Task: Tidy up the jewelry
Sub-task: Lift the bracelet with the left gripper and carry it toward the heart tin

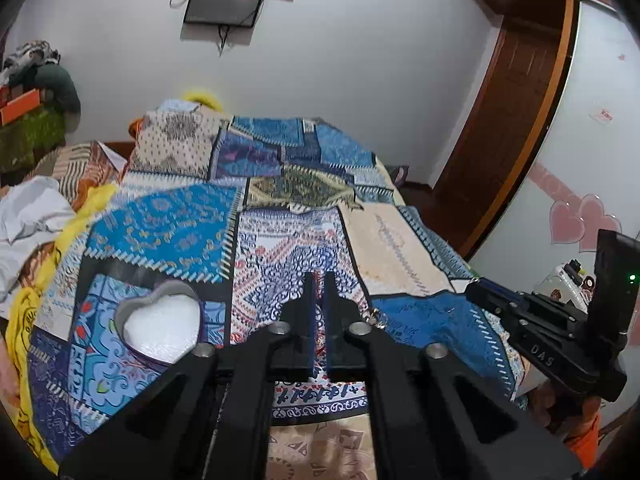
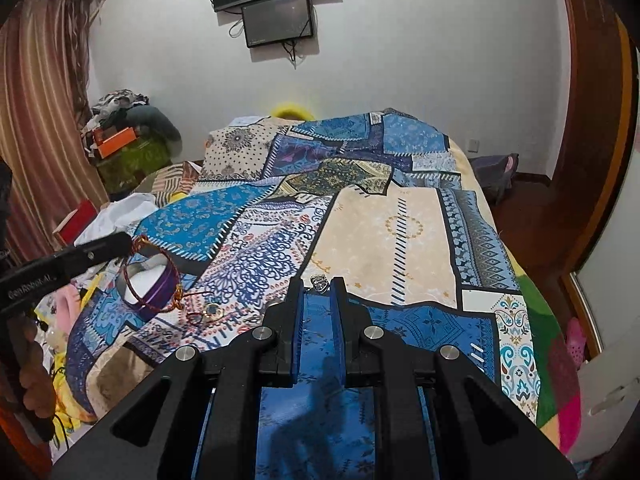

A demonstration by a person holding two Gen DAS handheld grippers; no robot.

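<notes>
The right hand-held gripper (image 2: 319, 280) hovers low over the blue patch of the patchwork bedspread (image 2: 400, 232), jaws parted a little and gripping nothing; a small silver ring (image 2: 319, 281) lies on the cloth right at its fingertips. Just left of it, a round gold pendant (image 2: 211, 311) on a thin red cord rests on the white-and-blue patch. Further left, the left hand-held gripper (image 2: 130, 246) comes in from the side with its tips pinched on a red braided bracelet (image 2: 154, 276), which dangles over the heart-shaped tin (image 1: 158, 326). From its own camera the jaws stand nearly together, a narrow gap showing, though the bracelet itself is out of that view. The tin sits open, lined with white padding, on the near left part of the bed. Beyond, pillows and clothes pile up at the headboard under a wall-mounted screen (image 2: 278, 20).

The risks, as I judge them: the bracelet hangs partly outside the tin's rim, so letting go now could drape it over the edge. The ring is tiny on soft fabric; closing on it may push it into a fold or catch the cloth instead
</notes>
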